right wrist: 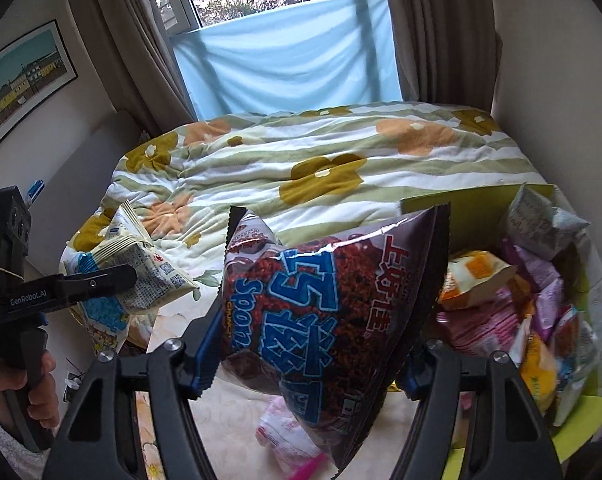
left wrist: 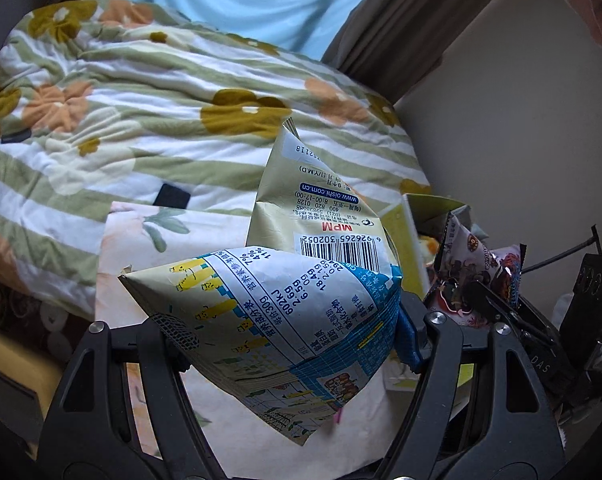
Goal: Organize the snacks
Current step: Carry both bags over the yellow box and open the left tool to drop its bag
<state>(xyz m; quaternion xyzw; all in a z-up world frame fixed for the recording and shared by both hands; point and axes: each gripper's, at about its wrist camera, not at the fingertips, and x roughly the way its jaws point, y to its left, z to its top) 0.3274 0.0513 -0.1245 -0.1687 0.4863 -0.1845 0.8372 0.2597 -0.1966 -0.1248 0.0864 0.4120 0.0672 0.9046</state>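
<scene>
Both grippers were clamped on snacks: left gripper (left wrist: 289, 344) pinched a pale-yellow crinkly foil bag (left wrist: 301, 280), right gripper (right wrist: 307, 372) squeezed a brown glossy chocolate-crunch packet (right wrist: 333, 304), probably headed for the yellow cardboard box (right wrist: 473, 196) off its right.

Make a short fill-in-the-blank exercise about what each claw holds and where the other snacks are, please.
1. The left claw is shut on a pale bag printed with a ____ of black bars.
2. The right claw grips a brown bag with big ____ letters.
3. Many snacks lie in the yellow box on the ____ side of the right wrist view.

Missing words: barcode; blue; right
</scene>
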